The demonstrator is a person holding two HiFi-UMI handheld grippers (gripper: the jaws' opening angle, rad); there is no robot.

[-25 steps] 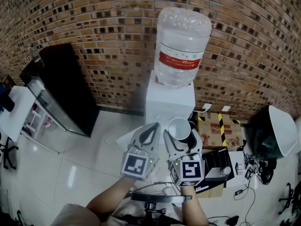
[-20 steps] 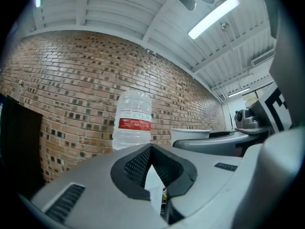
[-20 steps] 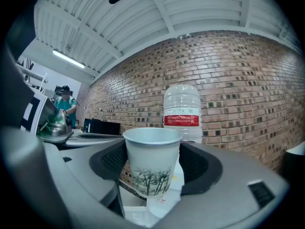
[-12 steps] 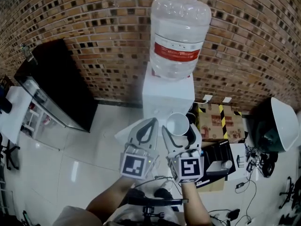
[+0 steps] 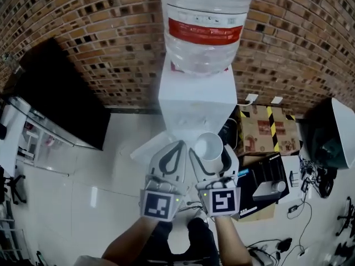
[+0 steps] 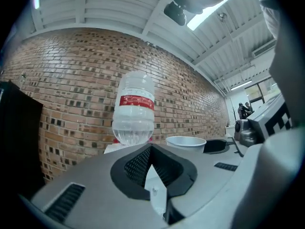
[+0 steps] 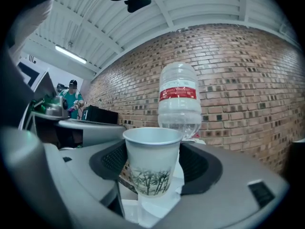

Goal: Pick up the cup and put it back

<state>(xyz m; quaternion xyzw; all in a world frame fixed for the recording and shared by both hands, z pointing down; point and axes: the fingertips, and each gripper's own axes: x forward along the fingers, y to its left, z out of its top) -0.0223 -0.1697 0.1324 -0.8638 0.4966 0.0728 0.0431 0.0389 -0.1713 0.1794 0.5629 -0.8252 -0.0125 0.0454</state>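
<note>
Nearest, the left tongs (image 5: 178, 147) are pressed together on nothing; just beside them the right tongs (image 5: 211, 150) pinch the upright white cup (image 7: 152, 162) by its sides, off the floor. Beyond stands the white water dispenser (image 5: 195, 101) carrying its bottle (image 5: 205, 32); behind it rises the brick wall (image 5: 83, 21).

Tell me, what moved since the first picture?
The left gripper and right gripper came down, nearer the white water dispenser, which looks bigger now. Nothing was grabbed or dropped: the right one still holds the paper cup upright, and the left stays shut and empty.
</note>
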